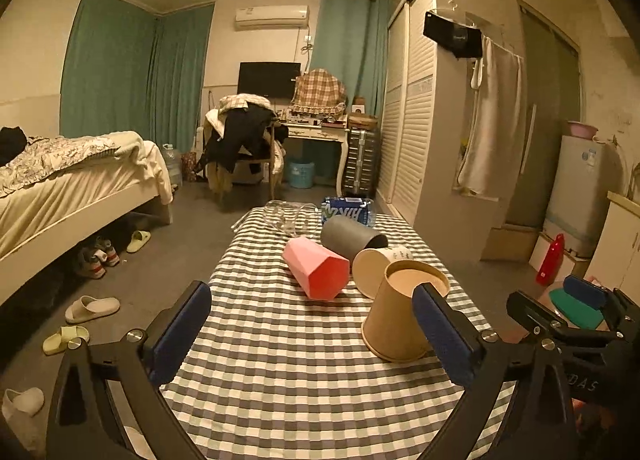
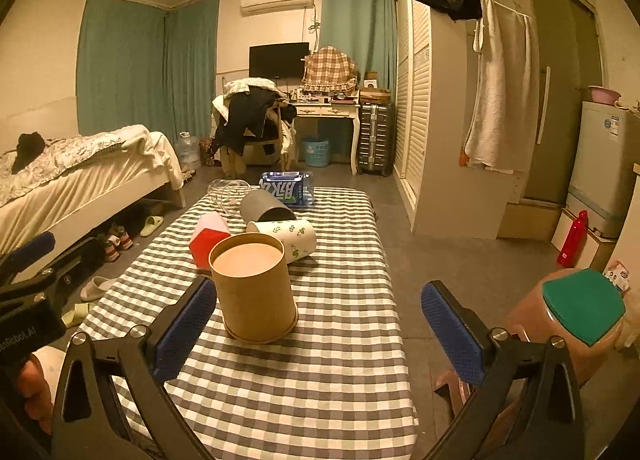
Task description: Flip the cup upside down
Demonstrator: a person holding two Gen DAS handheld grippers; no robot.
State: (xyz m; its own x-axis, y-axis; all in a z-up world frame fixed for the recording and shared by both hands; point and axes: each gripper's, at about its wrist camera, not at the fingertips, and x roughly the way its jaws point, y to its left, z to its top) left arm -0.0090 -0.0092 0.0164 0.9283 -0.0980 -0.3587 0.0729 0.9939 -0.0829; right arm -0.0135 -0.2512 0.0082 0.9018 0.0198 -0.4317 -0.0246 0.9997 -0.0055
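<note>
A brown paper cup (image 1: 400, 316) (image 2: 254, 288) stands upside down on the checkered tablecloth (image 1: 288, 360) (image 2: 320, 340), wide rim on the cloth and base up. My left gripper (image 1: 316, 332) is open and empty; its right finger (image 1: 440, 336) is just in front of the cup's right side. My right gripper (image 2: 320, 332) is open and empty, with the cup near its left finger (image 2: 188, 324). Behind the cup lie a pink-red hexagonal cup (image 1: 316, 268) (image 2: 210, 238), a white leaf-print cup (image 2: 286, 238) (image 1: 376, 264) and a grey cup (image 1: 352, 238) (image 2: 264, 208), all on their sides.
A clear glass (image 1: 288, 216) (image 2: 230, 192) and a blue water-bottle pack (image 1: 346, 210) (image 2: 286, 188) lie at the table's far end. A bed (image 1: 72, 188) and slippers (image 1: 92, 308) are on the left, a wardrobe (image 1: 416, 112) and a stool with a green seat (image 2: 580, 308) on the right.
</note>
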